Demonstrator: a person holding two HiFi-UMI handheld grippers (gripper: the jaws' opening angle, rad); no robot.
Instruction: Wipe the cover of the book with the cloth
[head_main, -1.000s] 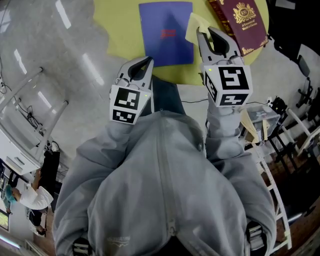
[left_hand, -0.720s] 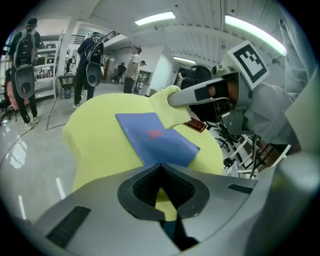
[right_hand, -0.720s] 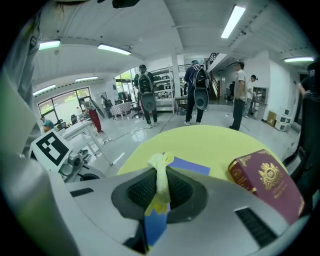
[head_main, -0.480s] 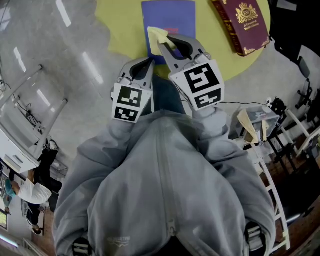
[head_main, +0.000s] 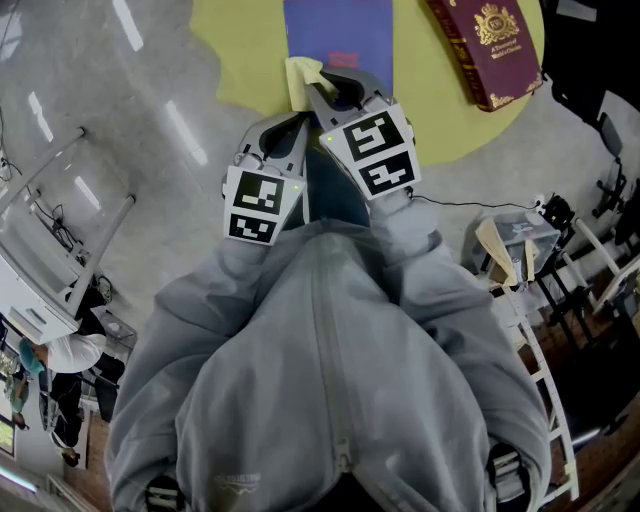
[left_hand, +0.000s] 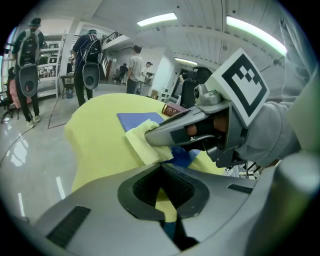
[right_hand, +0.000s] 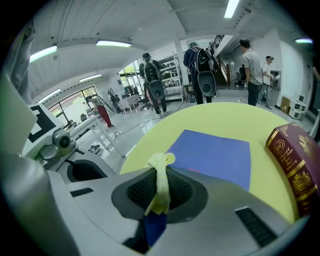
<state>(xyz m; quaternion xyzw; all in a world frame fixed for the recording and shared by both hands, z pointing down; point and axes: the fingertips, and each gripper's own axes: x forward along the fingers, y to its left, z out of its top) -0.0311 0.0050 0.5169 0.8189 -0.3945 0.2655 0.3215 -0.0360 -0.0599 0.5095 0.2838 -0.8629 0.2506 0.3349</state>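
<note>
The right tool (head_main: 320, 82) gripped the yellow cloth (head_main: 299, 74) at the blue book's (head_main: 340, 30) seven o'clock corner on the counter (head_main: 235, 50). The left tool (head_main: 293, 124) was clenched, empty.

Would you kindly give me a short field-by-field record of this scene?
table: yellow
blue book: closed, lying flat
red book: closed, right of blue book
right tool: shut on cloth, at blue book's near left corner
left tool: shut, empty, beside right tool
</note>
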